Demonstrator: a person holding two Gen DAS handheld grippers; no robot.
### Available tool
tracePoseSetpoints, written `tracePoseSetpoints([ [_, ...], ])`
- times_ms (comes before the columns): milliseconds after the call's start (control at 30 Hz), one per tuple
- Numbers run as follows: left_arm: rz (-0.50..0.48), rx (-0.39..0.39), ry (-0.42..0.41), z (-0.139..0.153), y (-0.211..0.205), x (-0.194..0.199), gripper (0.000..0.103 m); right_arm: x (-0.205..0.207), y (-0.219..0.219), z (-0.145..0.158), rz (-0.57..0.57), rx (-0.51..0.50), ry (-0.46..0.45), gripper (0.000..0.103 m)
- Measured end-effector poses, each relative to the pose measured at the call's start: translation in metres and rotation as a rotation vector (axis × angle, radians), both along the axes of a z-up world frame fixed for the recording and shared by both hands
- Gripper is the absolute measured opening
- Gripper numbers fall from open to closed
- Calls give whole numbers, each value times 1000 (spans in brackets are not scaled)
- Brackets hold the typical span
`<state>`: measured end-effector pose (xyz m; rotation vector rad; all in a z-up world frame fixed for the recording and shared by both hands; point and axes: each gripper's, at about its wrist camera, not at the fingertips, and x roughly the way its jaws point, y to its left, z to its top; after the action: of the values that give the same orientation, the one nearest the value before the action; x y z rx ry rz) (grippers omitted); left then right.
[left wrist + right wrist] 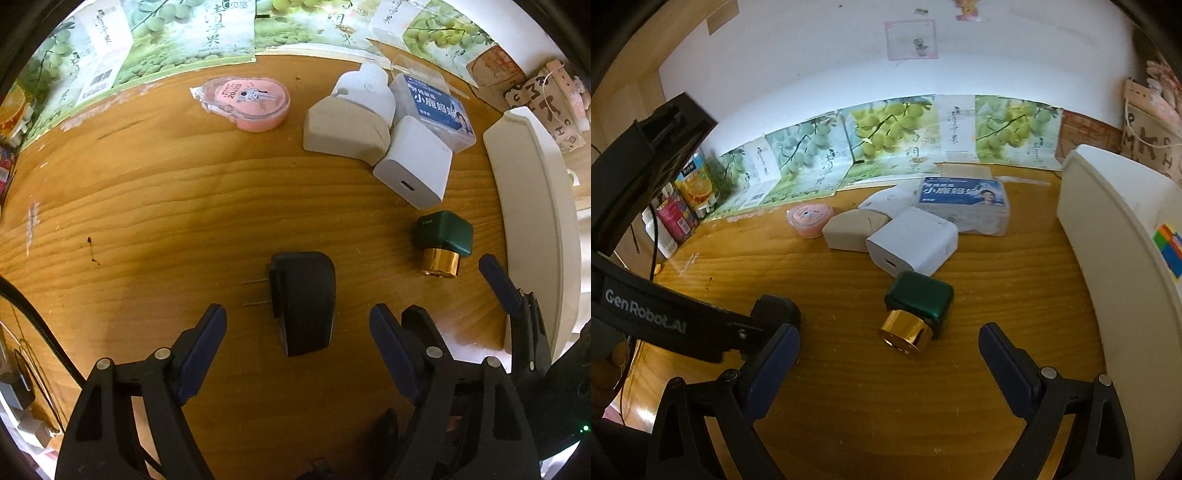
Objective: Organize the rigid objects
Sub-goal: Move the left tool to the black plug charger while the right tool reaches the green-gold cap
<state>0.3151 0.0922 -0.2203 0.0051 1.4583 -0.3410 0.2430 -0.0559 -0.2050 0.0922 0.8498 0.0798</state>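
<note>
A black plug adapter [303,302] lies on the wooden table [166,206] with its two prongs pointing left. My left gripper [297,309] points down over it, open, one pad on each side and neither touching. A small green bottle with a gold cap [916,314] lies on its side, cap towards me. My right gripper [889,329] is open, its fingertips on either side of the cap without contact. In the left wrist view the green bottle [443,240] lies right of the adapter, close to the right gripper's fingers [498,284].
Behind lie a white charger [413,166], a beige adapter [343,129], a white plug piece [365,92], a clear box with a blue label [436,107] and a pink round case [247,103]. A white bin [1115,221] stands at the right. Grape-printed cartons [886,136] line the wall.
</note>
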Motion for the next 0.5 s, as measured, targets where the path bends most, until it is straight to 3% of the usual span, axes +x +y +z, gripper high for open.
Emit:
tracePoseSetpoints([
  [200, 9, 2, 32, -9, 0, 4, 67, 6, 1, -5, -7, -24, -14, 98],
  [333, 21, -15, 29, -10, 3, 6, 59, 12, 2, -9, 1, -39, -9, 88],
  [500, 34, -41, 33, -9, 10, 7, 59, 16, 3, -13, -3, -62, 0, 79],
])
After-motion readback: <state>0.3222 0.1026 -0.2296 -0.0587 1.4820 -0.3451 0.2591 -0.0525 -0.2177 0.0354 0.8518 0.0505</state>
